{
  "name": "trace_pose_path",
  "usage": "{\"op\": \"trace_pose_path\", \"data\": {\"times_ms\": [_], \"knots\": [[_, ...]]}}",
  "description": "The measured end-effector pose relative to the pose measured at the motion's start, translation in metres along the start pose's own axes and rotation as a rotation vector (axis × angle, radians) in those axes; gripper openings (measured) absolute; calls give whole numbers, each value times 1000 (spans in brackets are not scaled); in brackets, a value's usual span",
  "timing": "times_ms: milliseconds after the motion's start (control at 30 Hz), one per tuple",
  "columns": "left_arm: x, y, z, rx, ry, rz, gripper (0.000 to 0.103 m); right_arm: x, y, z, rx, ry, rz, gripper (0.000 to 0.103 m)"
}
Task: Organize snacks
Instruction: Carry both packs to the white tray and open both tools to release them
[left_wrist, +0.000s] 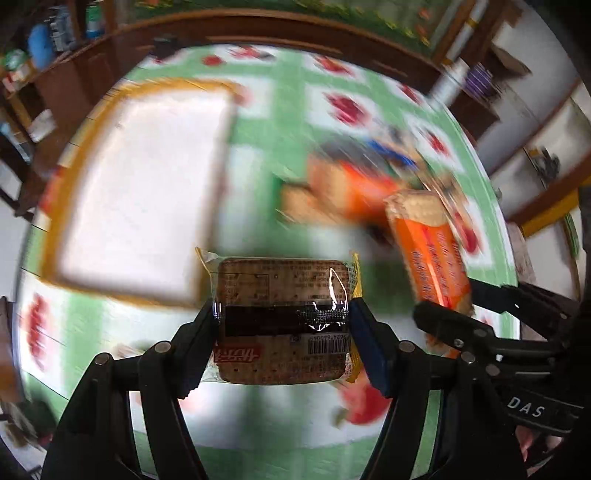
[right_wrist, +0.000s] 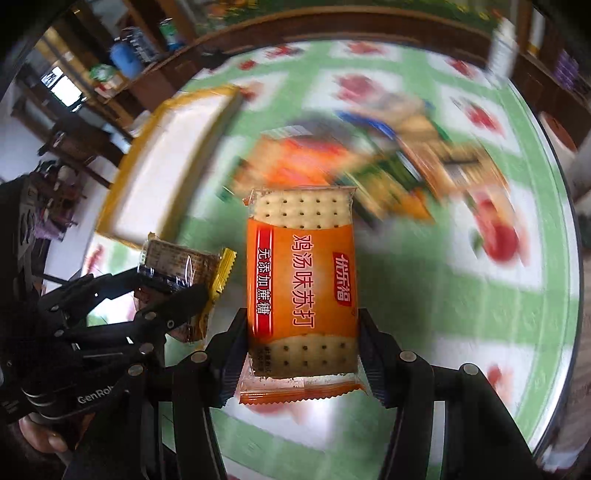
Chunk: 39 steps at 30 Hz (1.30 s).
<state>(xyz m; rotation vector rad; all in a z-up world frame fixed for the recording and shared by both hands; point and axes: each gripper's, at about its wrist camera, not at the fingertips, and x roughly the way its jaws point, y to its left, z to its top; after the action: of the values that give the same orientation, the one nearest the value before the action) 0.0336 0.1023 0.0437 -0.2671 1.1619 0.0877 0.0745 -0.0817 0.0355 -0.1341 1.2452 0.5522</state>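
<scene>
Clamped between the left gripper (left_wrist: 282, 325) jaws, a brown cracker pack (left_wrist: 282, 317) rides aloft; the right gripper (right_wrist: 301, 347) pinches an orange soda-cracker pack (right_wrist: 301, 284), both likely bound for the white tray (left_wrist: 144, 184) at ten o'clock, away from the snack pile (right_wrist: 369, 158).

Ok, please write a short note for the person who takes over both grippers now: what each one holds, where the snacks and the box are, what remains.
Left gripper: shut on the brown cracker pack, held in the air.
Right gripper: shut on the orange cracker pack, also lifted.
White box with yellow rim: on the table, to the left; what it holds is too blurred to tell.
Pile of snacks: still on the table, right of the box.
Done: two packs picked up.
Left: probably place both in the box, then the pile.
</scene>
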Motion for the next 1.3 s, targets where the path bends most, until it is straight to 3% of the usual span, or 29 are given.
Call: {"op": "trace_pose_path", "data": {"times_ms": [167, 333, 500, 600, 767, 967, 1300], "knots": [[2, 71, 61, -65, -30, 83, 69, 13, 55, 58, -45, -37, 24, 57], [30, 126, 120, -71, -20, 141, 69, 58, 106, 127, -51, -49, 39, 57], [54, 156, 154, -76, -22, 176, 69, 100, 129, 176, -42, -47, 38, 57], [68, 165, 165, -69, 4, 156, 69, 124, 134, 202, -26, -41, 32, 57], [83, 151, 179, 5, -3, 175, 70, 145, 146, 220, -49, -30, 12, 57], [101, 162, 189, -41, 10, 198, 70, 165, 151, 230, -69, -30, -38, 57], [108, 158, 191, -33, 32, 222, 71, 172, 154, 233, -106, -33, -78, 59]]}}
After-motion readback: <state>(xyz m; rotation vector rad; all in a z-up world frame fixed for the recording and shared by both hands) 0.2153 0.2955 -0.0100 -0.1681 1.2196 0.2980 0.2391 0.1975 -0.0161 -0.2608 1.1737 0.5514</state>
